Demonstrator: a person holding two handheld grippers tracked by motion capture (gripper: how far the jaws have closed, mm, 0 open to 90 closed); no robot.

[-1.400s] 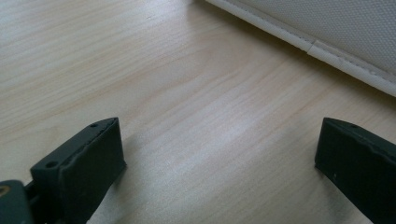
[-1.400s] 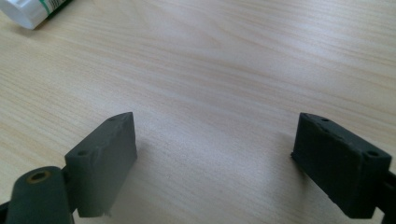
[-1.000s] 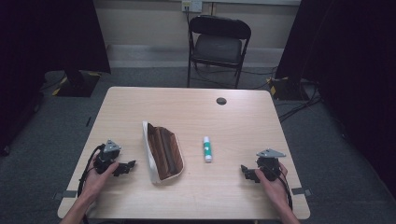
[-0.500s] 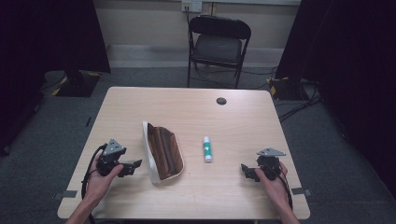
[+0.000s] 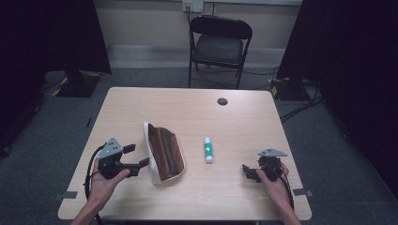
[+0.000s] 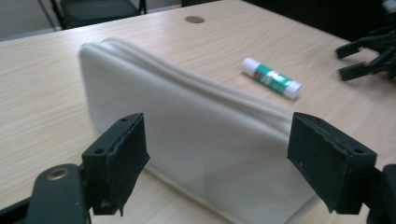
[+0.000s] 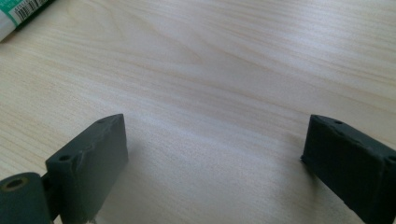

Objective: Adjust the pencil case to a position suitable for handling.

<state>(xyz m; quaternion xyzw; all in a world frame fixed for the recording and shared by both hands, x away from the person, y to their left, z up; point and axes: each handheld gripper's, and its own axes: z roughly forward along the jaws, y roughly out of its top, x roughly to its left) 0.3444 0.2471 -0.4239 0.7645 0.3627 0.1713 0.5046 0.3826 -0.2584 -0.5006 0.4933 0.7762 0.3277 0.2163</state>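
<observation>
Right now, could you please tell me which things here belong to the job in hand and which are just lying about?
In the job:
- pouch, white outside, brown inside, open on the table
- left hand-held gripper, open, jaws facing the pouch
- glue stick, beside the pouch

Lying about:
- folding chair behind the table
- round cable hole in the tabletop

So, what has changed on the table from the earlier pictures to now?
The left gripper rose and moved toward the white pouch, jaws open, closing slightly, nothing between them. The right gripper, the pouch and the glue stick stayed where they were.
</observation>
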